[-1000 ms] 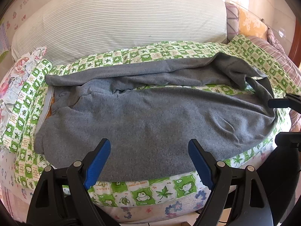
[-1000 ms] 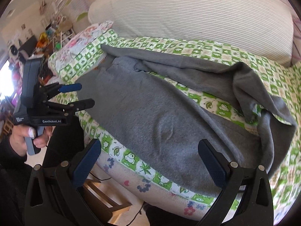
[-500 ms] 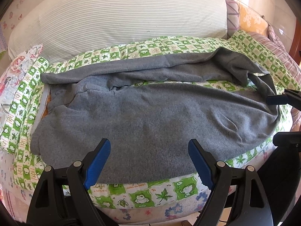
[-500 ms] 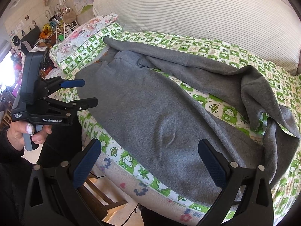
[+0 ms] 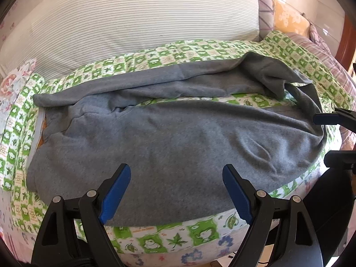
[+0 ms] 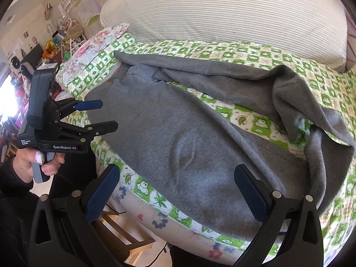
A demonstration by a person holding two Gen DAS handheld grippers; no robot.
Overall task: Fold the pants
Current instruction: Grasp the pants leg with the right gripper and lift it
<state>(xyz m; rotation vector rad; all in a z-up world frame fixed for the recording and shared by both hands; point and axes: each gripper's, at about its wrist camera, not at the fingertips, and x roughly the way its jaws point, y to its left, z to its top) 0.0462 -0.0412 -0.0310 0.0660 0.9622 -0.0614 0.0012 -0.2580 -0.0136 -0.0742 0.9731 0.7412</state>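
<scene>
Grey fleece pants (image 5: pixel 169 142) lie spread on a green frog-print sheet (image 5: pixel 191 51) on a bed, waist at the left, legs running right. The far leg is rumpled and folded back at its right end (image 5: pixel 273 77). The pants also show in the right wrist view (image 6: pixel 178 138). My left gripper (image 5: pixel 176 191) is open and empty, just above the pants' near edge. My right gripper (image 6: pixel 176 191) is open and empty over the near leg's lower part. The left gripper (image 6: pixel 104 116) shows open at the left of the right wrist view, the right gripper (image 5: pixel 327 138) at the right edge of the left one.
A large striped white cushion (image 5: pixel 138 20) lies behind the pants. A floral pillow (image 6: pixel 100 42) sits by the waist end. Plaid and yellow bedding (image 5: pixel 289 17) is at the far right. A wooden stool (image 6: pixel 124 240) stands below the bed edge; cluttered shelves (image 6: pixel 55 37) are far left.
Both grippers have shifted slightly; the left wrist view has edged forward and left over the pants. The pants lie as before. Both grippers stay open.
</scene>
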